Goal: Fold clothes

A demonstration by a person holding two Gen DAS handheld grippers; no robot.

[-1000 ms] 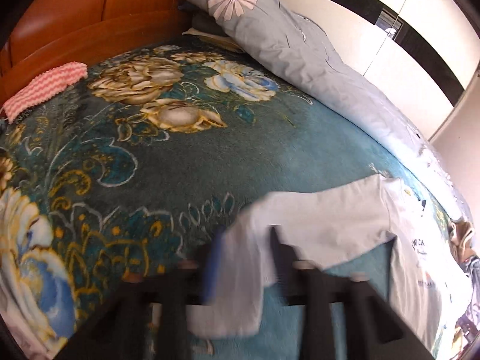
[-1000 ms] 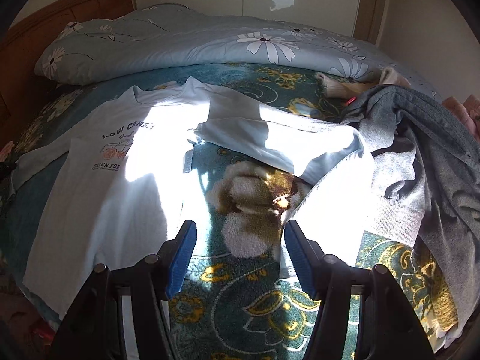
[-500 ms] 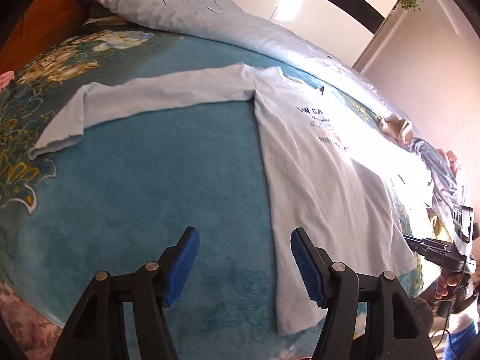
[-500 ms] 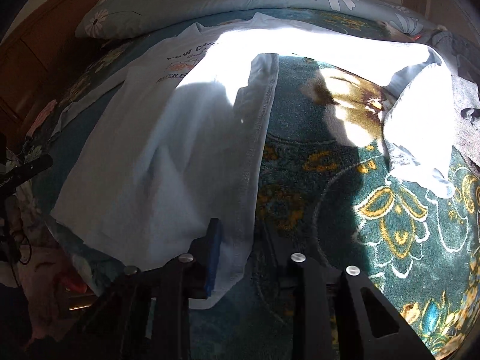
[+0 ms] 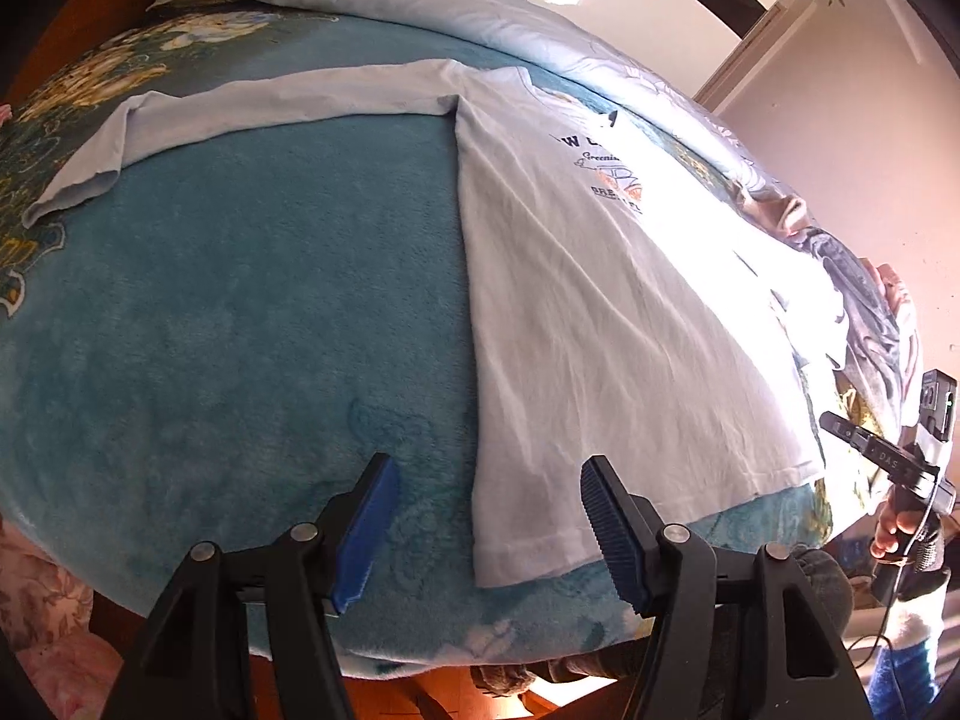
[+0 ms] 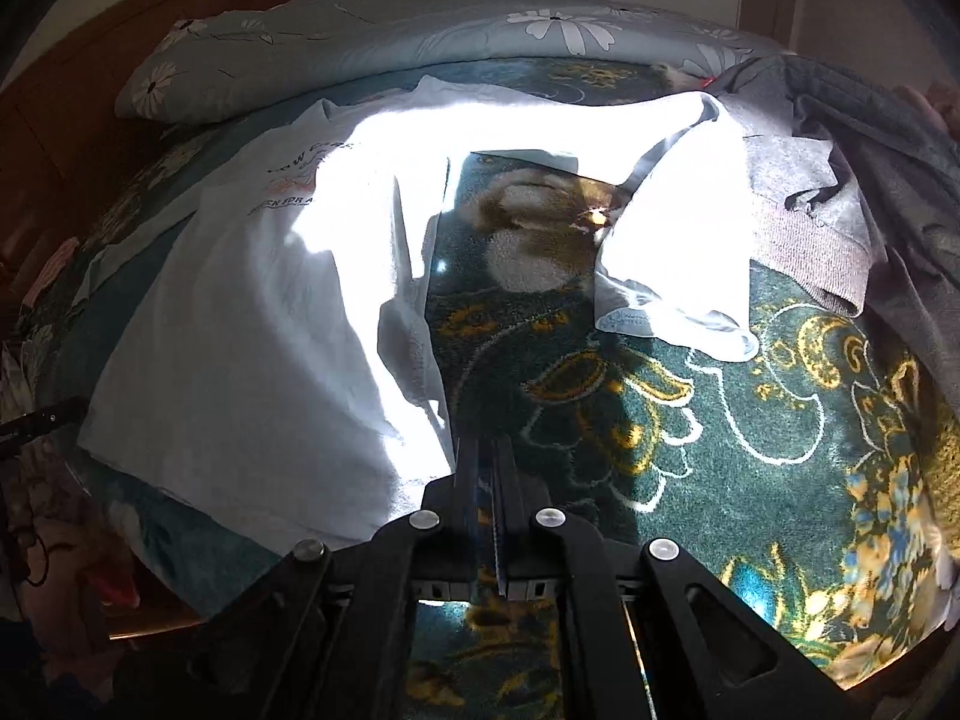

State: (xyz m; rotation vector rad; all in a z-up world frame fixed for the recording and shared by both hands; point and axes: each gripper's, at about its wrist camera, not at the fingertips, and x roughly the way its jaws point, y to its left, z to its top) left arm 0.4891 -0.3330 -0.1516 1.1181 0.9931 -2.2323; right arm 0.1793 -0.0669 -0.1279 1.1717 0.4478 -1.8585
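1. The long-sleeved white shirt (image 5: 576,300) lies face up across the teal floral blanket (image 5: 240,312), body flat and hem toward the near edge of the bed. That is probably so both bottom corners can be picked up for a fold.
2. The right gripper (image 6: 486,480) has its jaws pinched fully together at the shirt's near right hem corner. The cloth edge runs into the closed tips, so it appears to have hold of that corner, likely to lift it.
3. The left gripper (image 5: 489,531) hangs over the near left hem corner with its blue pads (image 5: 606,534) well apart. The corner lies between them, but nothing is gripped yet.
4. One sleeve (image 5: 252,99) stretches out far left. The other sleeve (image 6: 672,240) lies bunched at the right, its cuff on the blanket.
5. A grey garment (image 6: 840,210) is piled just beside that bunched sleeve and could crowd the fold. A pale flowered duvet (image 6: 420,42) runs along the far side.
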